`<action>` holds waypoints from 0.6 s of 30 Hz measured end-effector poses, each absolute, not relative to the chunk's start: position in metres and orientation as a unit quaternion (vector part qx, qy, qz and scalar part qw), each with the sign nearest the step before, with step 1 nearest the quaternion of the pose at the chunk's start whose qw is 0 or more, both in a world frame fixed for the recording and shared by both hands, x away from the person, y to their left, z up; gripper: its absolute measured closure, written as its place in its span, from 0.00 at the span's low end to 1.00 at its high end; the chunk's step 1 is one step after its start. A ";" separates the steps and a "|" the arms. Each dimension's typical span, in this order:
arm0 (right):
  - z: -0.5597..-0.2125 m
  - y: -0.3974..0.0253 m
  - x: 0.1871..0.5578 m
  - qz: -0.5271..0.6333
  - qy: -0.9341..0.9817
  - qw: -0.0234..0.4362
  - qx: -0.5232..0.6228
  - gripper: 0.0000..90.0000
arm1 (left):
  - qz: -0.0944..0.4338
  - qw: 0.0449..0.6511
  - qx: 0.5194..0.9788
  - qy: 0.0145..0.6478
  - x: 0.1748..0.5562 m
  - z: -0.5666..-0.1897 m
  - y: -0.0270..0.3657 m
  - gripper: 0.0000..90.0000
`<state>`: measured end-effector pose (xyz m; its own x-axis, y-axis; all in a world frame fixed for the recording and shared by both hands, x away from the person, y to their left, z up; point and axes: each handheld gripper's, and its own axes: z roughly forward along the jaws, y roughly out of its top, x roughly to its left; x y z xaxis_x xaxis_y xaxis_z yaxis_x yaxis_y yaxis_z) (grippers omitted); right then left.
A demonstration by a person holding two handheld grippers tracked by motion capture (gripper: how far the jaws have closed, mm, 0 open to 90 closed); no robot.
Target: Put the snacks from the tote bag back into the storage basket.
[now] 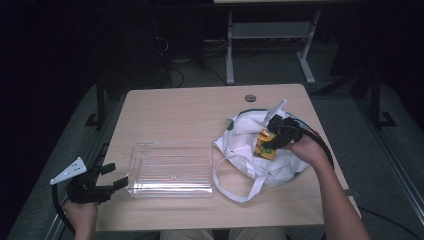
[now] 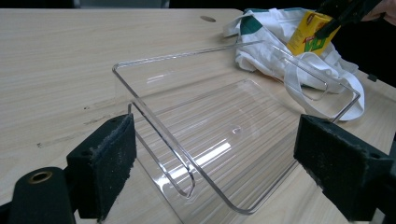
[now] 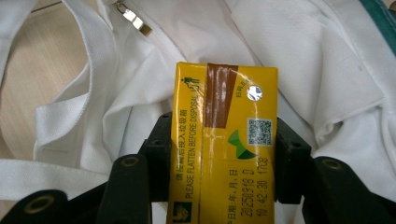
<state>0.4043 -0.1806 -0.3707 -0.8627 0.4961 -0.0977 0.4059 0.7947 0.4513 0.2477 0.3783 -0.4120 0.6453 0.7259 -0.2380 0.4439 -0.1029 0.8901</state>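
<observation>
1. Clamped between the two black jaws of the right gripper (image 3: 226, 154) is a yellow rectangular drink carton with a brown stripe and printed text (image 3: 224, 144); one jaw presses on each long side.
2. Carton position: the high view shows the carton (image 1: 265, 145) held just above a crumpled white cloth bag with green trim (image 1: 250, 150) on the right half of the light wooden table (image 1: 190, 107).
3. Carton orientation: in the right gripper view its long axis runs along the jaws, pointing away from the camera; the foil-sealed straw hole lies at the far end.
4. Surroundings of the carton: white bag fabric lies beneath and around it. A flat white strap (image 3: 60, 116) loops at the left, and a small metal zip pull (image 3: 133, 18) lies beyond the carton's far end.
5. The left gripper (image 2: 215, 154) is held at the near left edge of the table with its jaws spread wide, gripping nothing.
6. A clear rectangular plastic tray (image 2: 233, 135) stands directly in front of those jaws, empty; in the high view the tray (image 1: 170, 170) lies between the left gripper (image 1: 112, 175) and the bag.
7. A loop of the bag strap (image 1: 235, 190) lies on the table just beside the tray's right end.
</observation>
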 end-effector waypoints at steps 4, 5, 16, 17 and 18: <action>-0.365 -0.181 0.404 0.212 0.941 0.107 0.240 0.57 | 0.131 0.538 0.730 0.401 0.248 -0.412 0.378 0.14; -0.364 -0.181 0.404 0.211 0.941 0.108 0.240 0.57 | 0.132 0.537 0.731 0.400 0.248 -0.412 0.379 0.14; -0.349 -0.181 0.404 0.220 0.940 0.109 0.239 0.57 | 0.132 0.539 0.729 0.401 0.248 -0.412 0.380 0.14; -0.348 -0.181 0.403 0.219 0.939 0.107 0.241 0.57 | 0.132 0.539 0.729 0.401 0.248 -0.412 0.380 0.14; -0.347 -0.181 0.404 0.220 0.940 0.107 0.237 0.57 | 0.132 0.539 0.728 0.402 0.248 -0.412 0.380 0.14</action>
<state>0.4036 -0.1812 -0.3466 -0.8644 0.4934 -0.0969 0.3988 0.7902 0.4653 0.2476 0.3797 -0.4119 0.6415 0.7284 -0.2406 0.4431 -0.0958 0.8913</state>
